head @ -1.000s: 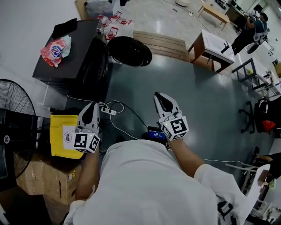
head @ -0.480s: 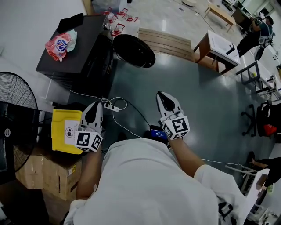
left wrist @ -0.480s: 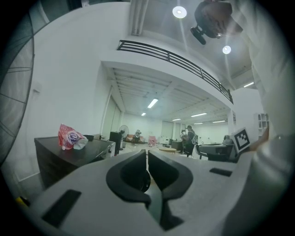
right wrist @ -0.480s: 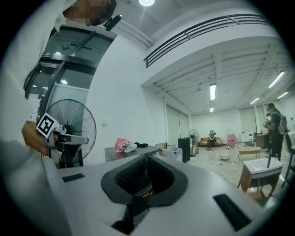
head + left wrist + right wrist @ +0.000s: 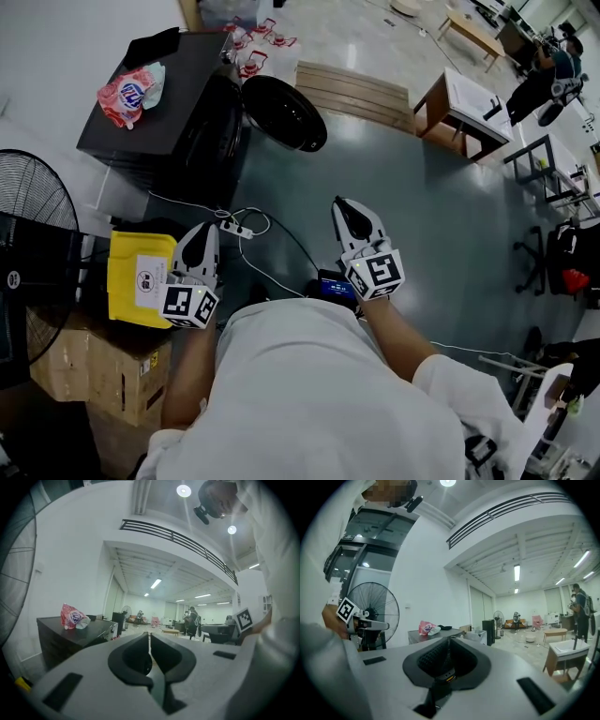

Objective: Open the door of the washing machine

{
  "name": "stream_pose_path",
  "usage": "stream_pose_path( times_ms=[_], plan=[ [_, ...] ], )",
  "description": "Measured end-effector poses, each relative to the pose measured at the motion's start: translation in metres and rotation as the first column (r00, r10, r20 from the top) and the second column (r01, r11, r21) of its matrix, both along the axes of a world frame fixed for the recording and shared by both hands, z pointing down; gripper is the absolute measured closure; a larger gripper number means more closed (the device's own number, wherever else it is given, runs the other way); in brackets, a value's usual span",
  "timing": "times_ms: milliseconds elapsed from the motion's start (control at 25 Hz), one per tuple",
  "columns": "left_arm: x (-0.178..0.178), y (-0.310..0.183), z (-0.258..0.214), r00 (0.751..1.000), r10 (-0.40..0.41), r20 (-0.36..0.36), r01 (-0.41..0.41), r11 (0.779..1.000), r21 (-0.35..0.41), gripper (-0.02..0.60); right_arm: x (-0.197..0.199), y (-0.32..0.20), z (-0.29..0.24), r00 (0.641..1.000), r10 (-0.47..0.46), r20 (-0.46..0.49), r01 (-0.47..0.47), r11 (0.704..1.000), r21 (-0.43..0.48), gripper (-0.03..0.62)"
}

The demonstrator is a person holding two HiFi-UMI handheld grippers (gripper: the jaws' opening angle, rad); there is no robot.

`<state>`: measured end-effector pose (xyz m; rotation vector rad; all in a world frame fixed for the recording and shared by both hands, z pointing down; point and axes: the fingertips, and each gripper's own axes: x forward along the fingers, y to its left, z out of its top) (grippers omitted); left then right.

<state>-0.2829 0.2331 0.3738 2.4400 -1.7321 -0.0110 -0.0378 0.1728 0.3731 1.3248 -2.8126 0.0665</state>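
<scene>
Jaws pressed together on left gripper (image 5: pixel 206 228), right gripper (image 5: pixel 341 202); both unmoved; washing machine door (image 5: pixel 284 112) open.

A grey floor (image 5: pixel 412 216) stretches through a large hall lit by ceiling strip lights (image 5: pixel 517 572). A standing fan (image 5: pixel 33 234) and cardboard boxes (image 5: pixel 89 375) sit by the white wall (image 5: pixel 56 56) at left, with a wooden pallet (image 5: pixel 352 92) and a white-topped table (image 5: pixel 459 89) farther off.

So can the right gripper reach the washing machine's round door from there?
Probably not yet. The right gripper sits close to the person's body, and the door is well ahead across the floor. Nothing blocks the way.
</scene>
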Motion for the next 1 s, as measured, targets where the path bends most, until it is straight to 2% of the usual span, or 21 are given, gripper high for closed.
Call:
stream_pose_path(
  times_ms=[1000],
  plan=[
    [0.025, -0.011, 0.008, 1.0, 0.018, -0.013, -0.018, 1.0, -0.021, 0.561, 0.023, -0.011, 0.015, 1.0, 0.007, 0.013, -0.007, 0.999, -0.035, 0.554]
  ],
)
